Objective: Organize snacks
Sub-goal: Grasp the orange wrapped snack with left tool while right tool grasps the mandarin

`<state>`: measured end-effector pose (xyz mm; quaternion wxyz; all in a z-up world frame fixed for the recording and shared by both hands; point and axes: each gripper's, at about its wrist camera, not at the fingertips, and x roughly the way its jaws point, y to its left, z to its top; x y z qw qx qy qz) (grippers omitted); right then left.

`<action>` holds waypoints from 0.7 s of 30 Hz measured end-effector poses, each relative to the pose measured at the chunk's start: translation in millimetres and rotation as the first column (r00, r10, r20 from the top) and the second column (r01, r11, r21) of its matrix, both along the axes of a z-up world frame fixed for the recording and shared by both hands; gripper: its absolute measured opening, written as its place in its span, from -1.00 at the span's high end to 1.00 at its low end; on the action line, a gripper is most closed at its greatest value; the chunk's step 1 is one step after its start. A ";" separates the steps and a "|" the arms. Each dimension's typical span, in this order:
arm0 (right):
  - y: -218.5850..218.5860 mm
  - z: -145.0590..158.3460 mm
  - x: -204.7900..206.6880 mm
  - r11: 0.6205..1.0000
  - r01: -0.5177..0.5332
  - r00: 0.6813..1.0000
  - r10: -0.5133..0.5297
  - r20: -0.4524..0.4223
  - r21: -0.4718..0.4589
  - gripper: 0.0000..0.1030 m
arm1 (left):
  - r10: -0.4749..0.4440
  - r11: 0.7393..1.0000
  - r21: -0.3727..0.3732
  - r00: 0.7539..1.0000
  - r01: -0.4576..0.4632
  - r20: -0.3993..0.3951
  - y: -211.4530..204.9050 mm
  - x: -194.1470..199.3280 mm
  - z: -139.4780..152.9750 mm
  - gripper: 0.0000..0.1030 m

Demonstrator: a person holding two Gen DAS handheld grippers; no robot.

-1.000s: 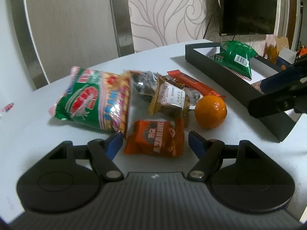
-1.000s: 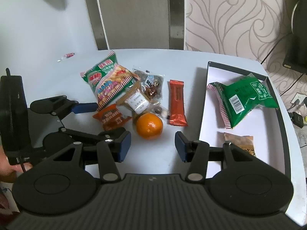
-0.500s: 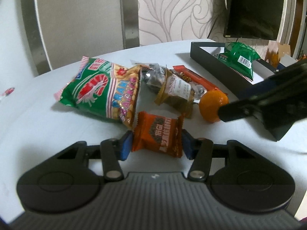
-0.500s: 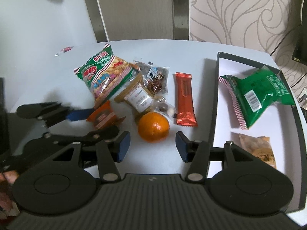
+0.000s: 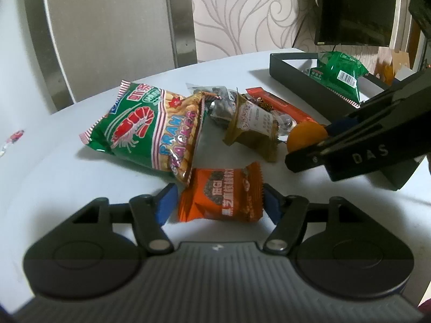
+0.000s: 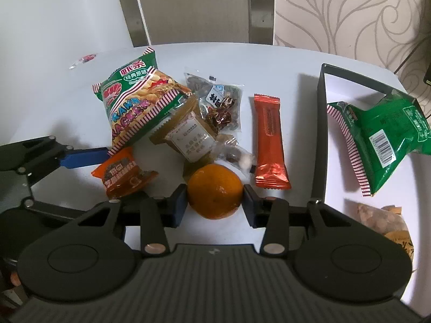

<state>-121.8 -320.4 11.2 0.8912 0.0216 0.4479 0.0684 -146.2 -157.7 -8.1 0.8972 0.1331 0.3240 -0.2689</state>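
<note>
Left gripper (image 5: 219, 202): jaws just reopened, now straddling the orange snack packet (image 5: 221, 195) on the table (image 5: 54, 161), right pad touching its edge, left pad just clear, no firm squeeze. Right gripper (image 6: 214, 202): jaws just closing around the mandarin (image 6: 214, 193), pads at both flanks; firm pressure cannot be told. Black tray (image 6: 320, 134) lies right of the right gripper, holding a green bag (image 6: 382, 134).

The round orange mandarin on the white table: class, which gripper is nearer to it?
Right. The right gripper straddles the round orange mandarin; the left gripper sits apart, around the small orange snack packet.
</note>
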 end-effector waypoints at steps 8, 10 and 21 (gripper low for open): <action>1.8 2.0 -13.4 1.000 -0.008 1.000 0.008 -0.007 0.009 0.05 | -0.006 1.000 -0.012 1.000 0.006 -0.004 0.5 -1.6 -1.2 -0.24; 0.6 2.8 -16.8 1.000 0.001 1.000 -0.001 -0.009 0.015 0.05 | -0.003 1.000 -0.012 1.000 0.003 -0.005 0.8 -2.3 -0.9 -0.23; 5.0 12.1 -35.7 0.999 0.032 0.999 -0.032 -0.003 0.031 0.05 | 0.004 1.000 0.007 1.000 -0.004 0.000 4.1 -11.3 0.2 -0.23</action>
